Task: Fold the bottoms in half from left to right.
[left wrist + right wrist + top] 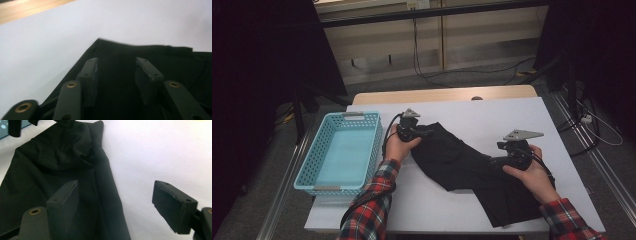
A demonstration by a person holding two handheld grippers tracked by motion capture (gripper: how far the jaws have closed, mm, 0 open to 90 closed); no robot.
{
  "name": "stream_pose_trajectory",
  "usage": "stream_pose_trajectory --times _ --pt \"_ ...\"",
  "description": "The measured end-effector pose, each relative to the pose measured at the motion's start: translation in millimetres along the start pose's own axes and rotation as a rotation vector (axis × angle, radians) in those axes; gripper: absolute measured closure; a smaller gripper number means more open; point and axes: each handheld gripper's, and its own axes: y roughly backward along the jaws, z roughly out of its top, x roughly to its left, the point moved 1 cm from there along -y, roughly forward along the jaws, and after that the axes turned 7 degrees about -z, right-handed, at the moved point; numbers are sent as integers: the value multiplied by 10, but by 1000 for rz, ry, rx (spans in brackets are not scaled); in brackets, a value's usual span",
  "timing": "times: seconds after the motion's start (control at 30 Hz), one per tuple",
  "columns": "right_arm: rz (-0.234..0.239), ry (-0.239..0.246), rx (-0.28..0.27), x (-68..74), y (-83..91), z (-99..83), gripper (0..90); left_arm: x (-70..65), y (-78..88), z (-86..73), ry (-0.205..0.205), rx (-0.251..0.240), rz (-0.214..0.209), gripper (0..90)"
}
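Both hand-held grippers (412, 131) (512, 152) open over black garment (462, 165).

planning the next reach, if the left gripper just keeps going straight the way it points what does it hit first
Probably nothing solid: the left gripper, jaws open over the black garment, points past the fabric's far edge onto bare white tabletop. How low it rides is unclear, so it may drag cloth first.
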Motion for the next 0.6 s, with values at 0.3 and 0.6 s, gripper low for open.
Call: stream_pose_trajectory --times 0.3,0.6 --pt "14 3 12 1 -26 -9 212 -100 -249 24 -25 68 -33 620" --pt "4 3 14 5 -29 -7 210 -81 -116 5 10 91 -49 897"
